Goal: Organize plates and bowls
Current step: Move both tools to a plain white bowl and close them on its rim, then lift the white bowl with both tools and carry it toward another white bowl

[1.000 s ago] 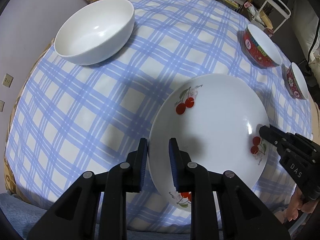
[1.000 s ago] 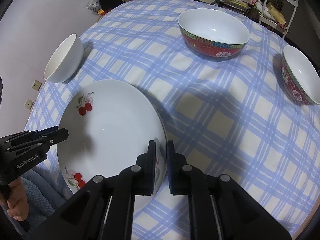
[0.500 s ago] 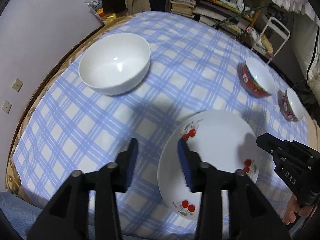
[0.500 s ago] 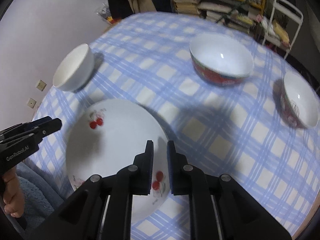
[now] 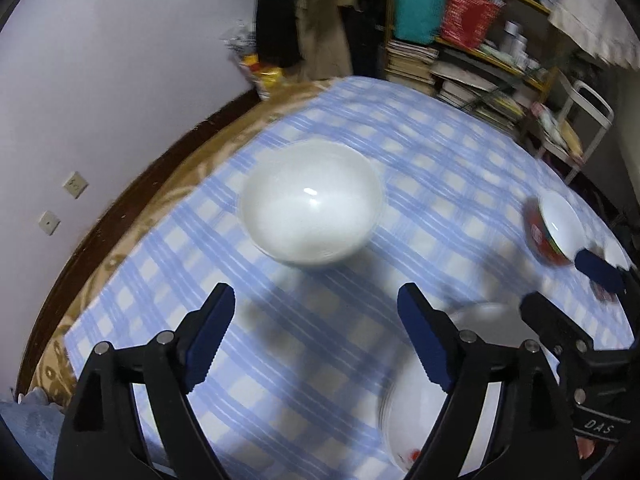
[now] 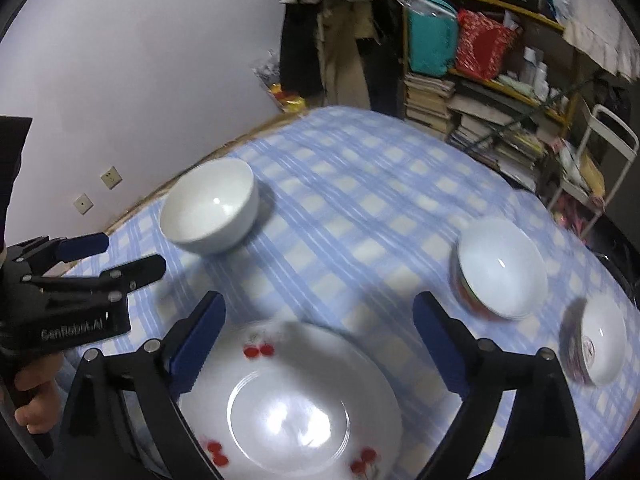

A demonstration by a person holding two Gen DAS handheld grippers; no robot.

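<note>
The white cherry-print plate (image 6: 292, 408) lies flat on the blue checked tablecloth (image 6: 360, 208), low in the right wrist view. Above it my right gripper (image 6: 320, 312) has its jaws opening wide, pads clear of the rim. My left gripper (image 5: 316, 312) is also opening, with only cloth between its fingers; the plate (image 5: 408, 412) shows partly behind its right finger. A plain white bowl (image 5: 312, 204) stands just beyond it. Each gripper appears in the other's view: left gripper (image 6: 128, 254), right gripper (image 5: 568, 288).
A red-patterned bowl (image 6: 500, 272) and a smaller red bowl (image 6: 596, 344) stand at the table's right side. A wall with sockets (image 6: 96, 188) runs along the left. Cluttered shelves of books and bags (image 6: 472, 92) and a white rack (image 6: 600, 160) stand behind the table.
Both grippers let go of the plate's rim, spread wide and rose away from it. The plate now rests on the cloth, and more of the room shows.
</note>
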